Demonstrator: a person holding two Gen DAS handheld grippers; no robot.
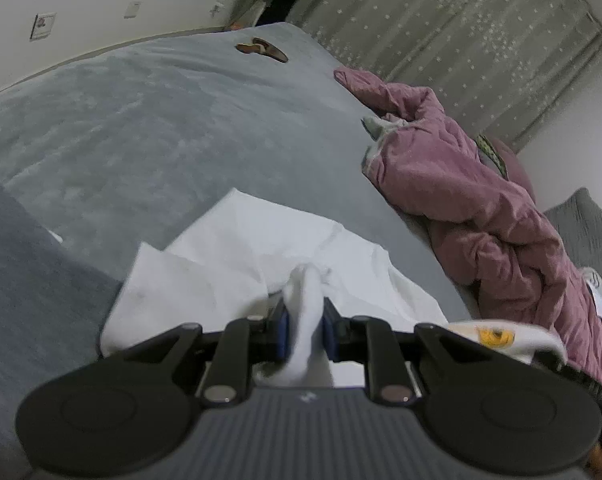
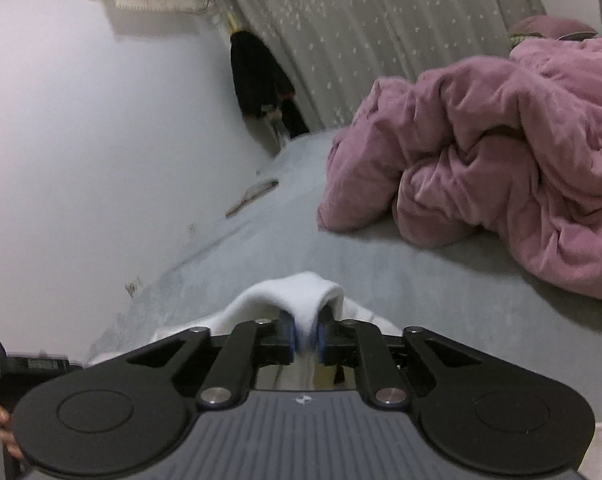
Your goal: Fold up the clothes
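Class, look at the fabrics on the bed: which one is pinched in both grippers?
The white garment. The left gripper and right gripper each clamp a fold of it, while the pink quilt lies bunched apart, untouched.

A white garment (image 1: 237,248) is shown low in the frame on a grey bed (image 1: 121,128). A mauve-pink quilt (image 1: 481,200) is seen at the right. Grey curtains (image 1: 461,28) speckled with small white dots fill the upper right. Black tools (image 1: 305,330) with blue pads (image 1: 284,334) are seen below.
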